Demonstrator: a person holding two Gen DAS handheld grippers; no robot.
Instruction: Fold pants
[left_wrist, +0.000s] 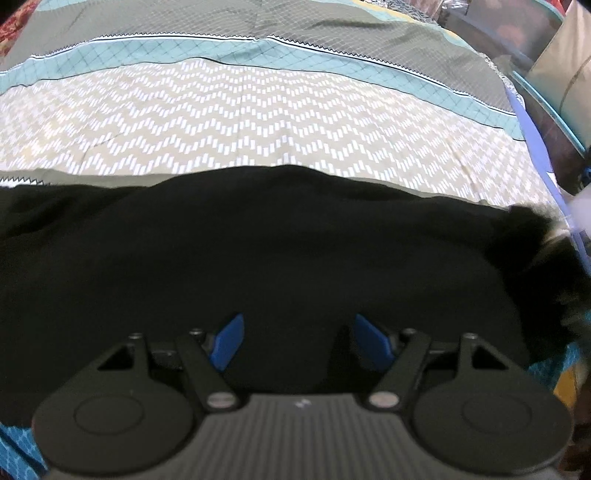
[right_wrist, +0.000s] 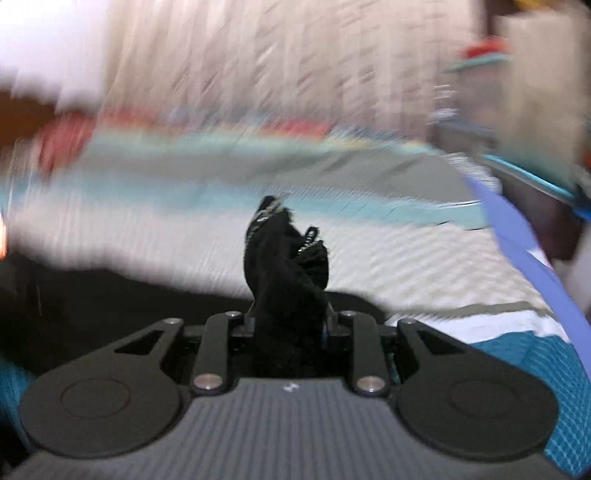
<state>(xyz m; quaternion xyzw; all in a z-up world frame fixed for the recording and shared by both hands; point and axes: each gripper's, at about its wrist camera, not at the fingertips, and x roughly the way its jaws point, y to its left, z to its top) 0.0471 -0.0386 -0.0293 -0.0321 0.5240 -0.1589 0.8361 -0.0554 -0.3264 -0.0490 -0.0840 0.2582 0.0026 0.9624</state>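
The black pants (left_wrist: 258, 258) lie spread across the patterned bed cover (left_wrist: 258, 118). My left gripper (left_wrist: 299, 339) hovers low over them, its blue pads (left_wrist: 229, 341) wide apart and empty. In the right wrist view my right gripper (right_wrist: 288, 325) is shut on a bunched edge of the black pants (right_wrist: 286, 258), with a zip showing at the top of the bunch. The cloth stands up between the jaws and hides the pads. The rest of the pants trails off to the left (right_wrist: 92, 295). This view is heavily motion-blurred.
The bed cover has chevron, teal and grey bands. The bed's right edge with a blue strip (left_wrist: 535, 147) runs along the right, also in the right wrist view (right_wrist: 524, 251). Furniture and a pale cushion (left_wrist: 569, 74) stand beyond it.
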